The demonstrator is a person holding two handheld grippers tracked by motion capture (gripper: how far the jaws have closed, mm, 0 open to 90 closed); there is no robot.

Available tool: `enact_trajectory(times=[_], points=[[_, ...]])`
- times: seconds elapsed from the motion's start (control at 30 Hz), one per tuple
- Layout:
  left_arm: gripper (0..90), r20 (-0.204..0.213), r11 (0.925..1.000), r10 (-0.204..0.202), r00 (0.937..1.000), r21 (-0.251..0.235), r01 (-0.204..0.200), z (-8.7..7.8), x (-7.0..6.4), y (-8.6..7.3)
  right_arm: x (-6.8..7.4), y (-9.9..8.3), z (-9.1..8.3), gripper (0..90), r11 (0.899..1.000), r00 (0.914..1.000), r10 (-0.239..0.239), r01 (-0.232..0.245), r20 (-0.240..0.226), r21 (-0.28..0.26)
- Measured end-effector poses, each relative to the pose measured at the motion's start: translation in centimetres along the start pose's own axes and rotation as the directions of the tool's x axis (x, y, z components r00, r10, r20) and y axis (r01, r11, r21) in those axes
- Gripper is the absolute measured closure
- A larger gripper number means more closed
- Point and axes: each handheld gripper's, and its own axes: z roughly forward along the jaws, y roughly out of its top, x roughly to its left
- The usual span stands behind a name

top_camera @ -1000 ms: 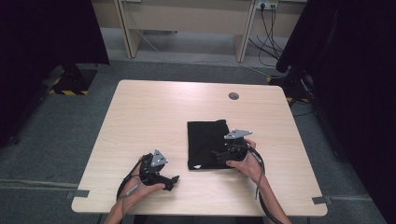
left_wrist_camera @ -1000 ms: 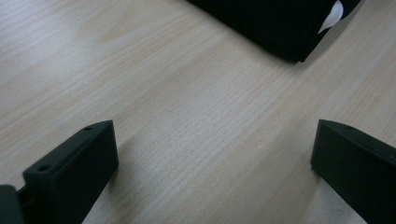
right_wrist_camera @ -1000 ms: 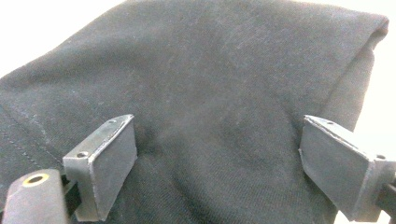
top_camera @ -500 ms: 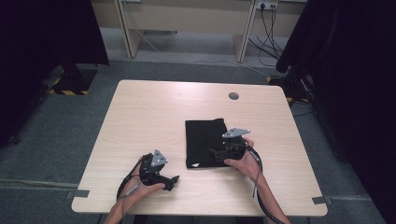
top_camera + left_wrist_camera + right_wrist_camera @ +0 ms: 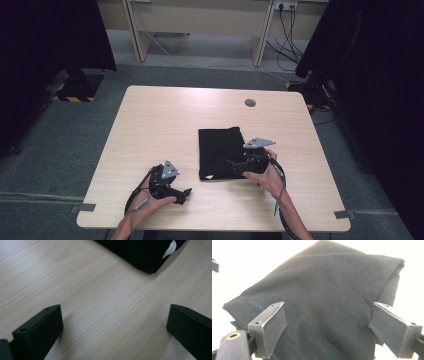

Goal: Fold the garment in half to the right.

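Note:
A folded black cloth lies flat on the wooden table, right of centre. My right gripper hovers over the cloth's near right part, open; in the right gripper view the cloth spreads between and beyond its wide-apart jaws, with nothing pinched. My left gripper rests low near the table's front edge, left of the cloth, open over bare wood. In the left gripper view a corner of the cloth with a small white tag lies ahead at the upper right.
A round grey cable port sits in the table's far right part. Desk legs and cables stand on the grey floor beyond the table. Dark curtains hang at both sides.
The right gripper has shifted slightly left and nearer over the cloth. The left gripper has stayed in place.

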Motion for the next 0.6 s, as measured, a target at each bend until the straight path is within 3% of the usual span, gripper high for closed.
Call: enact_trajectory(times=[0.6], points=[[0.0,-0.003,1.0000,-0.004,1.0000,0.000,0.004,-0.1,0.0,-0.1,-0.7,-2.2,-3.0,14.5,0.999,0.9992,0.038,-0.038,-0.008,-0.006]])
